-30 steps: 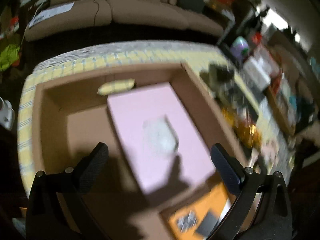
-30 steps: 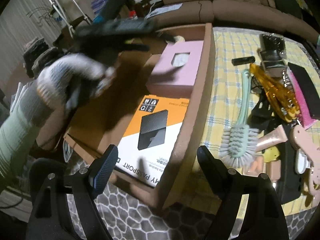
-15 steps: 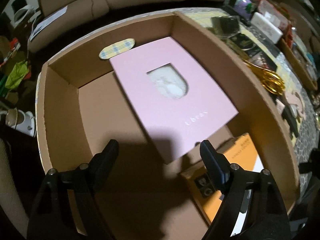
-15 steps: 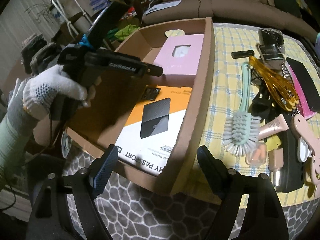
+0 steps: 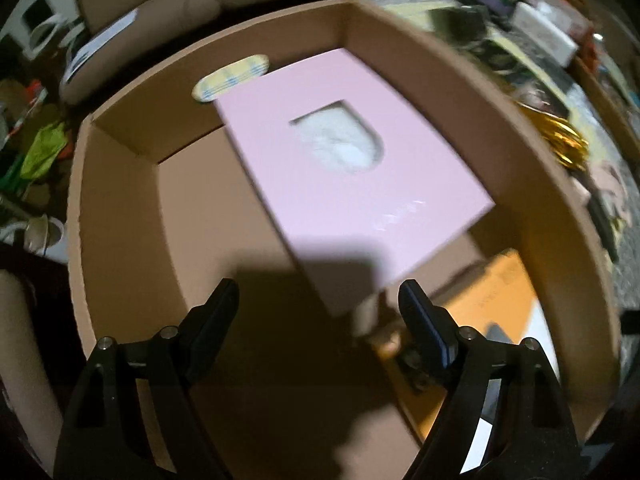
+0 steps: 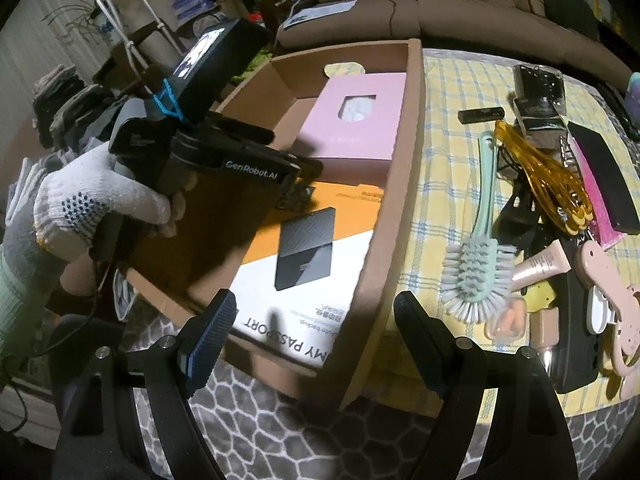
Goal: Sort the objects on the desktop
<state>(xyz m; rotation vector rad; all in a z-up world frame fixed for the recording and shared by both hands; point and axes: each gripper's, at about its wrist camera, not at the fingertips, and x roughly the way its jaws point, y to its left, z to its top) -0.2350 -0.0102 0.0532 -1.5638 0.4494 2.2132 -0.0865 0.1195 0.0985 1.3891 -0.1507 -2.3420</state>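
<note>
Here's the cardboard box (image 6: 394, 184): a pink box (image 6: 356, 120) with a white window lies at its far end, and nearer sits an orange-and-white box (image 6: 304, 264) reading "MY PASSPORT". The left gripper (image 5: 316, 312), marked "GenRobot.AI", hangs inside the carton, jaws wide, empty. The right gripper (image 6: 314, 316) spreads wide over its near corner, empty. A mint brush (image 6: 476, 264) lies beside the carton on the checked cloth (image 6: 444, 92).

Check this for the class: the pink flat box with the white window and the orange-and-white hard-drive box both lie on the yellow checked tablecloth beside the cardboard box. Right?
Wrong place. The pink flat box and the orange-and-white hard-drive box both lie inside the cardboard box, not on the yellow checked tablecloth beside it; the right wrist view shows this.
</note>
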